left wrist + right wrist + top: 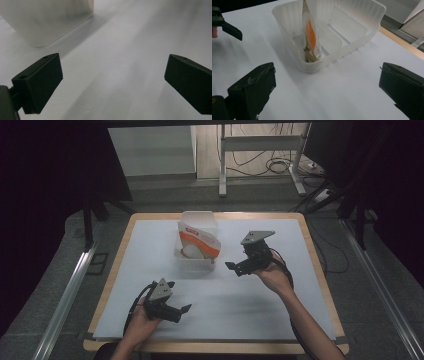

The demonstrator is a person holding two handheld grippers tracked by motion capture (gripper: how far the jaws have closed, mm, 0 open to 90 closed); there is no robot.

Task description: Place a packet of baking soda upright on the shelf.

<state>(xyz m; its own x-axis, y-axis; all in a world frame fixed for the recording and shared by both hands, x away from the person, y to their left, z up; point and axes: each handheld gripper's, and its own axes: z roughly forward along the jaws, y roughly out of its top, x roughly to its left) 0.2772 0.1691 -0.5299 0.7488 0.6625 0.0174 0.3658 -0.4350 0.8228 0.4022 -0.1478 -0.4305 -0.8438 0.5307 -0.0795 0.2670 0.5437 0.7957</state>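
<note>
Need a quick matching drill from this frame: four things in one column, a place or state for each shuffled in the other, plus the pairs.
Things
1. left gripper
2. right gripper
3. orange and white packet
4. translucent plastic bin

Places or states
A. standing on edge inside a compartment
B. open, near the table's front edge
C. open, right of the bin
D. divided, on the white table

Pairs: 1-B, 2-C, 3-A, 4-D
</note>
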